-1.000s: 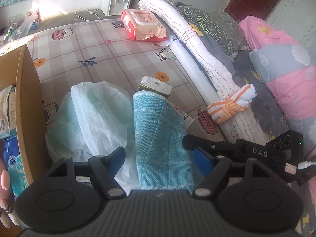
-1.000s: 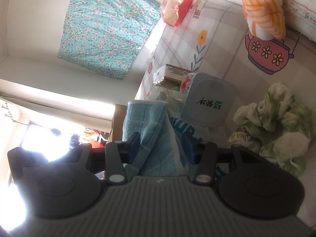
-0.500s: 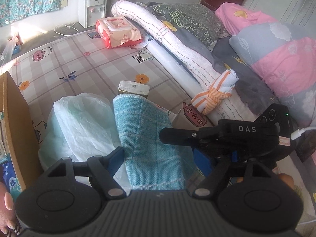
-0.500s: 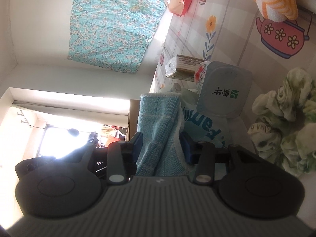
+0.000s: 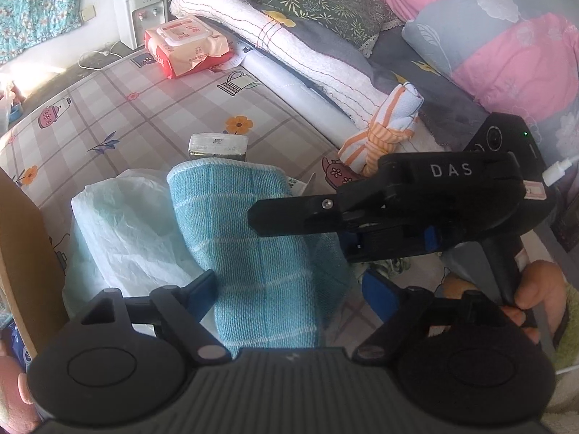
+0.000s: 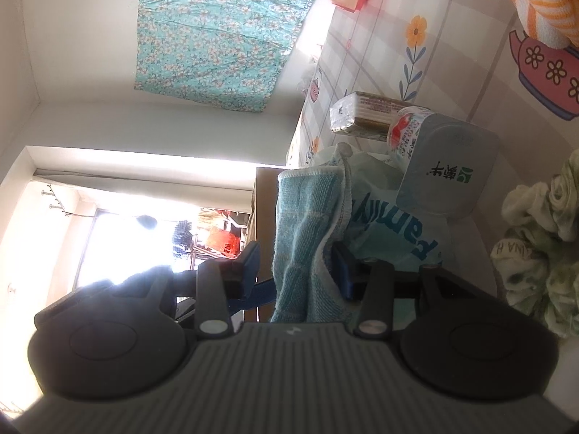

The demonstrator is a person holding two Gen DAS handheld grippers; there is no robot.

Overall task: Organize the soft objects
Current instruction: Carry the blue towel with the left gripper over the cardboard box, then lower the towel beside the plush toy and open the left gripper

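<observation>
Blue towel's lower end hidden behind left gripper body; orange striped cloth cut off at frame edge; green rag cropped at right.
</observation>
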